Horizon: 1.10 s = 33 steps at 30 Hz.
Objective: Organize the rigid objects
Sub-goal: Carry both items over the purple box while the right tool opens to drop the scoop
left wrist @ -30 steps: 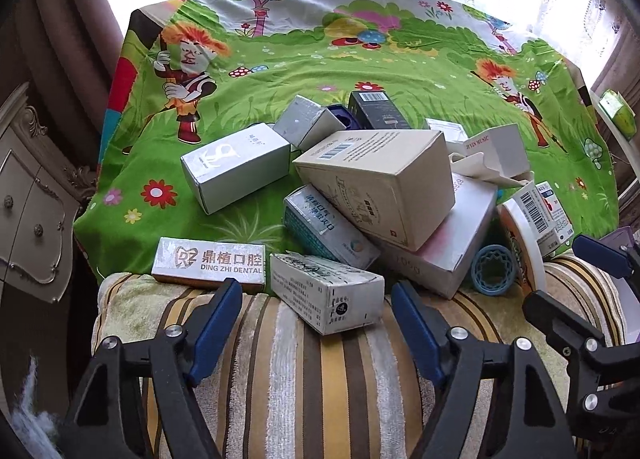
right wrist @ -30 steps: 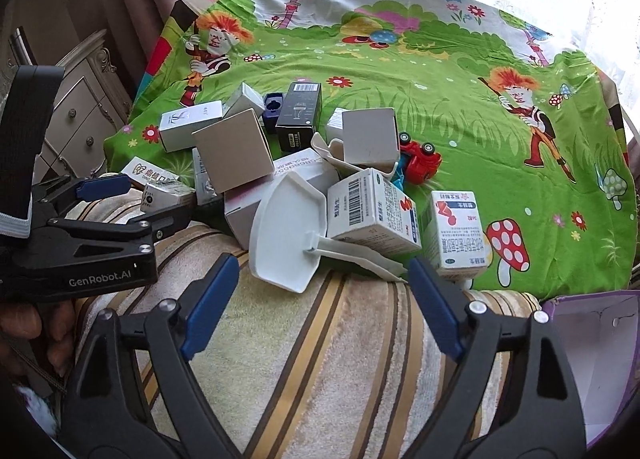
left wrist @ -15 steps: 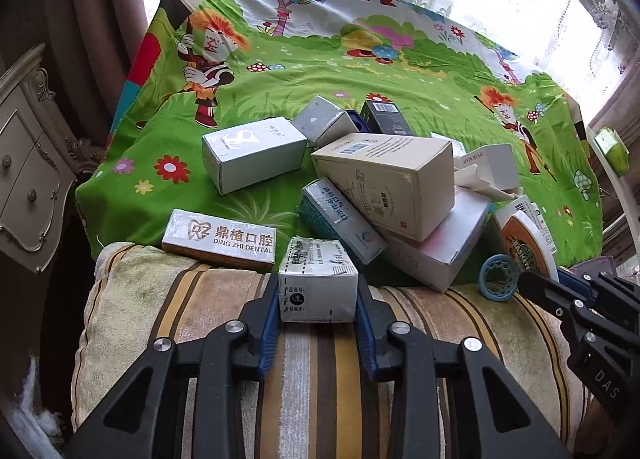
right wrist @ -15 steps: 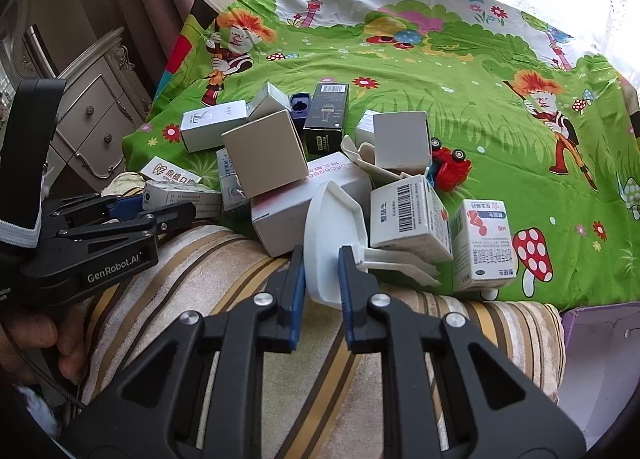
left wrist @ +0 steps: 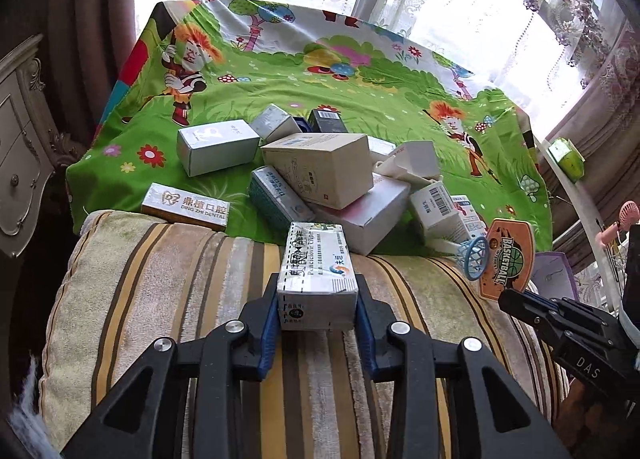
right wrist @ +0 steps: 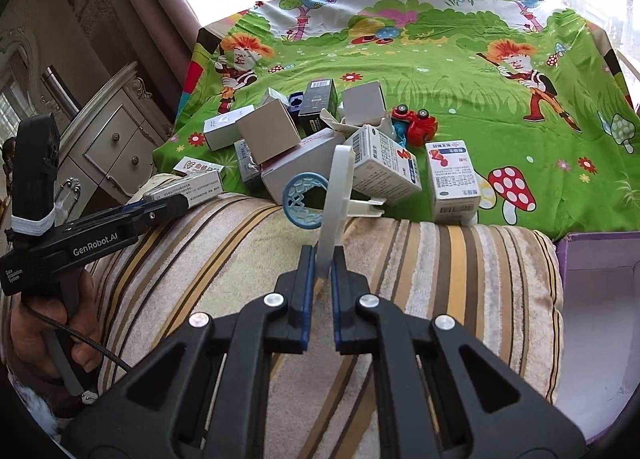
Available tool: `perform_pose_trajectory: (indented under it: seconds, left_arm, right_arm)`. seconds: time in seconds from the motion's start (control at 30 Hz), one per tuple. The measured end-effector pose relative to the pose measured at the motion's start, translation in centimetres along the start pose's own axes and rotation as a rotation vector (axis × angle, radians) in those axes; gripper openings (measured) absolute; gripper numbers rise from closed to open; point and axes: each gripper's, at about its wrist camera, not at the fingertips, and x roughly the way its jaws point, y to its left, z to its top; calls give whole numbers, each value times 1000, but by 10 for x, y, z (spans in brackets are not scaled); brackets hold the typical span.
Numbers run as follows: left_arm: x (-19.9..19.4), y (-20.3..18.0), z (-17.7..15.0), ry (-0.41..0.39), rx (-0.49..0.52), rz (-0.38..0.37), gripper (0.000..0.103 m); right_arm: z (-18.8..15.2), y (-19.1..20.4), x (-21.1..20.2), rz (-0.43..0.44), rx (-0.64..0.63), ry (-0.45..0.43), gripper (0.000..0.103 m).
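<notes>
My left gripper [left wrist: 318, 301] is shut on a small white medicine box [left wrist: 316, 271], held above the striped cushion [left wrist: 168, 267]. My right gripper [right wrist: 320, 271] is shut on the white backboard of a toy basketball hoop [right wrist: 338, 195] with a blue ring [right wrist: 302, 201], lifted edge-on; its orange face shows in the left wrist view [left wrist: 506, 263]. A pile of cardboard boxes [left wrist: 320, 171] lies on the green cartoon cloth [left wrist: 360, 91] beyond the cushion. The left gripper also shows in the right wrist view [right wrist: 168, 201].
A silver dental box [left wrist: 186, 205] lies at the cloth's near edge. A red toy car [right wrist: 414, 125] sits behind the boxes. An open purple box [right wrist: 596, 299] stands at the right. A white cabinet [right wrist: 108, 143] stands at the left.
Both grippers have lifted what they hold and drawn back from the pile. The medicine box now points away from me, and the hoop has come off the cushion.
</notes>
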Motion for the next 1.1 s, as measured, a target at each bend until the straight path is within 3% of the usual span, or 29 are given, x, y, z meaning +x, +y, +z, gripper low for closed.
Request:
perform_pose_trajectory:
  seconds: [0.53, 1.1]
  left_arm:
    - [0, -97, -16, 59, 183, -188, 34]
    - [25, -223, -32, 177, 409, -398, 34]
  right_arm:
    - [-34, -72, -62, -51, 176, -102, 10]
    - [-81, -171, -109, -227, 413, -167, 9]
